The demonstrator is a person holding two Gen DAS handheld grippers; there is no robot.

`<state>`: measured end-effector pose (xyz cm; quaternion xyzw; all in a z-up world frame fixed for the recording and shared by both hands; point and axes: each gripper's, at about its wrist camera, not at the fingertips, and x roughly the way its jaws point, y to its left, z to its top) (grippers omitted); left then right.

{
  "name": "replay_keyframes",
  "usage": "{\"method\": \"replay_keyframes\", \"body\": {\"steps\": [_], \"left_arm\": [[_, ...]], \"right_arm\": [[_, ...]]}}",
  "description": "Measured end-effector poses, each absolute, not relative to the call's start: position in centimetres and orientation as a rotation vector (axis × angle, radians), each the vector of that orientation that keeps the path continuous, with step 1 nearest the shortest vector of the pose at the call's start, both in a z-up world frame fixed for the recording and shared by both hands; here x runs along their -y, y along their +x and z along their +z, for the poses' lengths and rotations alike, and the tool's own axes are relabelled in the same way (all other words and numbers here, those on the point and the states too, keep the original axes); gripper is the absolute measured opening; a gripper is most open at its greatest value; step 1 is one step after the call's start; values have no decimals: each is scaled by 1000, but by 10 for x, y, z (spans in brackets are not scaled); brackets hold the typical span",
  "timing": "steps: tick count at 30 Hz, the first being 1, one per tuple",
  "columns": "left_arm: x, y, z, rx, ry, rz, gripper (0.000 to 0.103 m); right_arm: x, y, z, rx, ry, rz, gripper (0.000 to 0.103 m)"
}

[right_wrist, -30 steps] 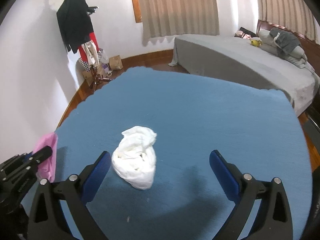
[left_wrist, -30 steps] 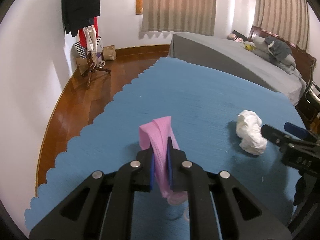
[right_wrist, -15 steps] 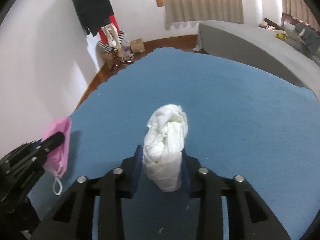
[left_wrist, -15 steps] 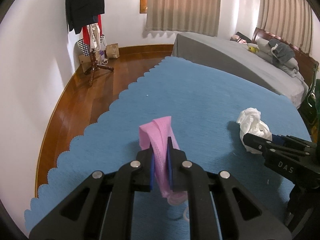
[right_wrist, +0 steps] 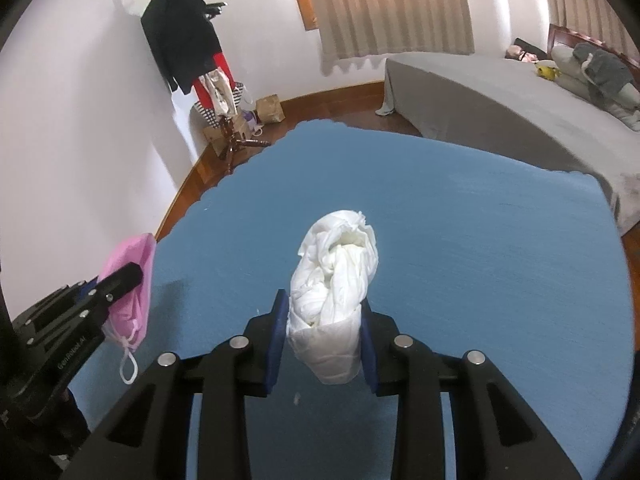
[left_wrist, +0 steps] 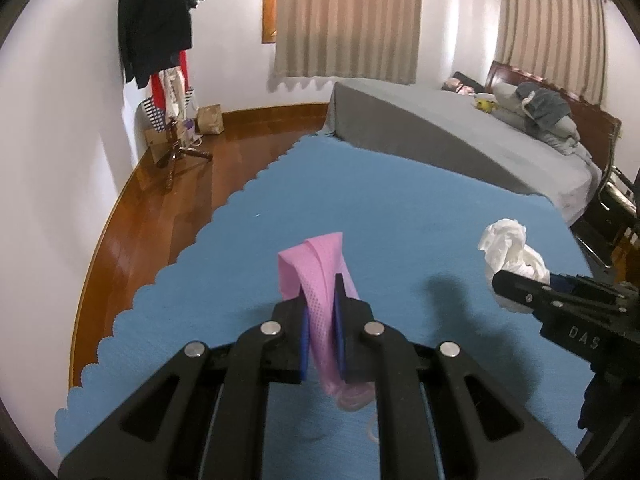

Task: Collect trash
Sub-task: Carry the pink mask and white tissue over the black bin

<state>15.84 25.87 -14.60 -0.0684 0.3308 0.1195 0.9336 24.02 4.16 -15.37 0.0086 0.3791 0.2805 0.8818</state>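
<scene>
Trash in both grippers

Left gripper (left_wrist: 322,334) pinches the pink face mask (left_wrist: 316,268) between nearly shut jaws, its ear loop dangling below. Right gripper (right_wrist: 323,330), whose jaws have just been closing, clamps the crumpled white tissue wad (right_wrist: 336,276) low, leaving its bulk free above. Both pieces hang above the blue mat (right_wrist: 480,240), seemingly ready for carrying off. Beyond stands a grey bed (left_wrist: 460,140).

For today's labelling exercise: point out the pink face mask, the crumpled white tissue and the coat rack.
pink face mask (left_wrist: 320,276), left wrist view, on its folded fabric
crumpled white tissue (right_wrist: 336,276), right wrist view, mid-bundle
coat rack (right_wrist: 229,136), right wrist view, wooden pole
</scene>
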Motion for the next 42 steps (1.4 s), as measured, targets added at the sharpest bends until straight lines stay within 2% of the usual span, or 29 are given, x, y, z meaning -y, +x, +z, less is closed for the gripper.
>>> {"method": "replay_keyframes", "body": {"steps": [24, 42], "left_arm": [[-126, 136, -80, -576, -81, 1, 9], [-10, 109, -51, -510, -14, -215, 9]], "right_arm": [[83, 181, -74, -616, 116, 488, 32], [192, 132, -47, -538, 160, 336, 32]]}}
